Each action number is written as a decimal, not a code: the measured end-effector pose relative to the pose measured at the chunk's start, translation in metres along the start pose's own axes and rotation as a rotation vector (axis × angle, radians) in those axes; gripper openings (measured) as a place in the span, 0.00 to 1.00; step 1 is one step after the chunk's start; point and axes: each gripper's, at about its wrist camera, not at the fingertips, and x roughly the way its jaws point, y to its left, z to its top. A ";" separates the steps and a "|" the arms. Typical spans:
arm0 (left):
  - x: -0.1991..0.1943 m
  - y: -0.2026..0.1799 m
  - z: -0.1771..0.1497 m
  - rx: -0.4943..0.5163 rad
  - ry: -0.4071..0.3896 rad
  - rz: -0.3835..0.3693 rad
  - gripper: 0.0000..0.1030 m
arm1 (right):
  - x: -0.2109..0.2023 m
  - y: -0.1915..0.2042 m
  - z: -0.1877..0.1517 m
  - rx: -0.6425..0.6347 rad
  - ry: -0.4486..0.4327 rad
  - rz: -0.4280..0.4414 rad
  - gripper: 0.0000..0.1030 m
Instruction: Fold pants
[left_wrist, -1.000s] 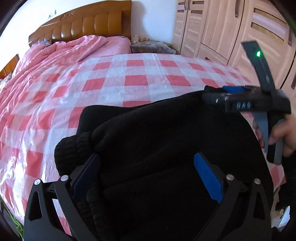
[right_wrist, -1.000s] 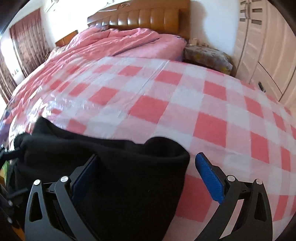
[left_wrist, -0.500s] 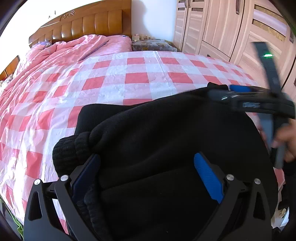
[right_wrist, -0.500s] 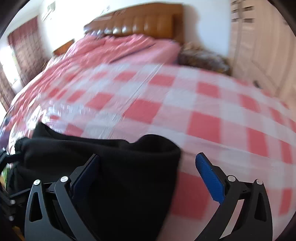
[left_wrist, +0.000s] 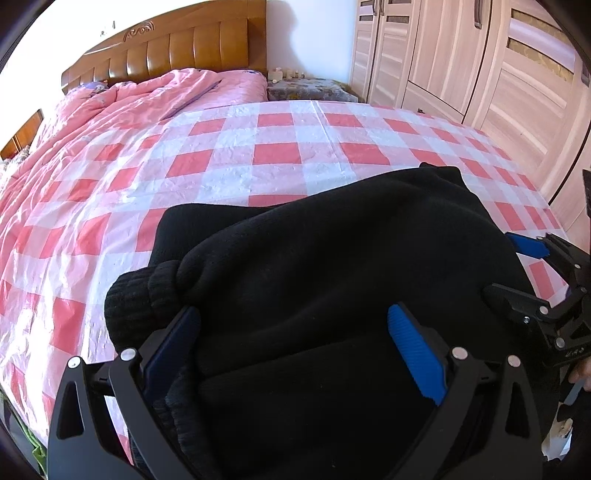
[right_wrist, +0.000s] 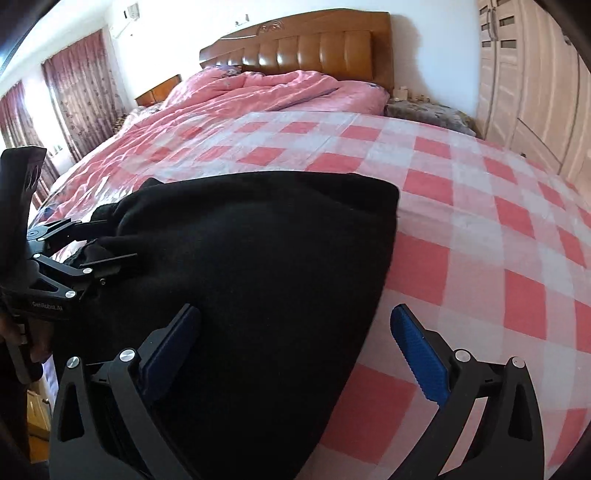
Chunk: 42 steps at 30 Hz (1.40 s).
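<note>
Black pants (left_wrist: 332, 266) lie folded in layers on the near part of the red-and-white checked sheet (left_wrist: 273, 155); their ribbed cuffs (left_wrist: 144, 299) stick out at the left. My left gripper (left_wrist: 295, 350) is open, its blue pads on either side of the near fold. My right gripper (right_wrist: 295, 343) is open over the pants' right edge (right_wrist: 258, 266). It also shows at the right of the left wrist view (left_wrist: 532, 266). The left gripper shows at the left of the right wrist view (right_wrist: 74, 258).
A pink quilt (left_wrist: 122, 107) covers the far left of the bed below a wooden headboard (left_wrist: 177, 55). Wardrobe doors (left_wrist: 480, 62) stand along the right. Curtains (right_wrist: 81, 88) hang at the far left. A patterned pillow (right_wrist: 428, 110) lies near the headboard.
My right gripper has dropped from above the pants' far right corner to low beside their right edge and pulled back. My left gripper has stayed open over the near fold.
</note>
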 end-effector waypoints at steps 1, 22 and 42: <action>0.000 0.000 0.000 0.000 0.000 0.000 0.98 | -0.006 0.004 0.000 -0.002 -0.009 -0.029 0.96; -0.084 0.079 -0.071 -0.241 -0.110 0.083 0.98 | -0.061 -0.009 -0.065 0.129 0.025 0.162 0.96; -0.024 0.081 -0.051 -0.304 -0.036 -0.141 0.99 | -0.053 0.027 -0.090 -0.046 0.019 0.131 0.87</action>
